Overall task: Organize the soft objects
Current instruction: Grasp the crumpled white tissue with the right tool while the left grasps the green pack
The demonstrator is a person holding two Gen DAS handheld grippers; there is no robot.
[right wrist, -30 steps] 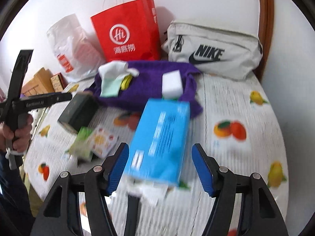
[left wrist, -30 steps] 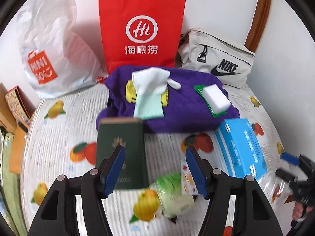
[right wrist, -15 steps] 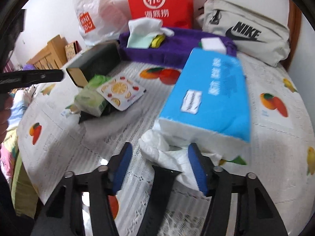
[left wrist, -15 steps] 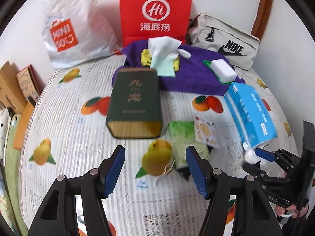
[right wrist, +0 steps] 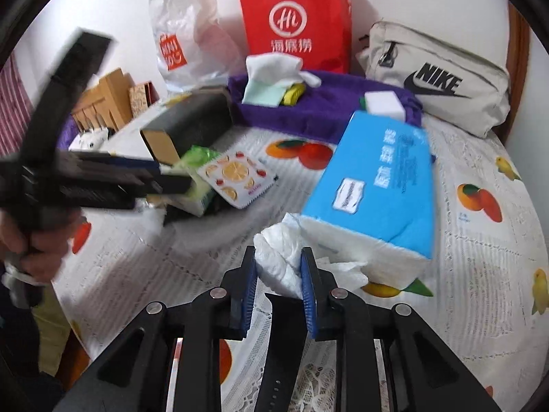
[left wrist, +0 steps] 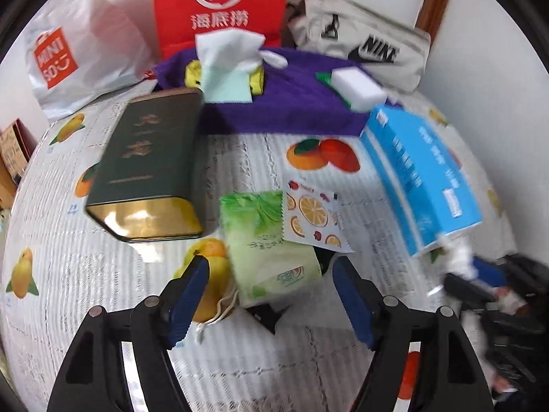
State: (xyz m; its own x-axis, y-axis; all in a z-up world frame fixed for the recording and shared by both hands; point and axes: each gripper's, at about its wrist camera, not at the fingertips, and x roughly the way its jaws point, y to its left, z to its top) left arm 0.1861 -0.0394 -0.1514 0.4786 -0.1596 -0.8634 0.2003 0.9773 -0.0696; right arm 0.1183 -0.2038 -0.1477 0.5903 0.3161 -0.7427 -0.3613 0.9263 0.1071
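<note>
Tissue [right wrist: 279, 262] spilling from the blue pack's [right wrist: 377, 178] near end sits clamped between the right gripper's [right wrist: 278, 276] fingers; its lower folds are hidden behind them. The left gripper [left wrist: 271, 288], jaws spread wide, hovers over the green wipes packet [left wrist: 271, 250], whose near edge is blurred.

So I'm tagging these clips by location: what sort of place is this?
Probably a home bedroom: the things lie on a fruit-print bedsheet, shopping bags and a Nike pouch lean against the wall, and a wooden frame looks like a headboard.
</note>
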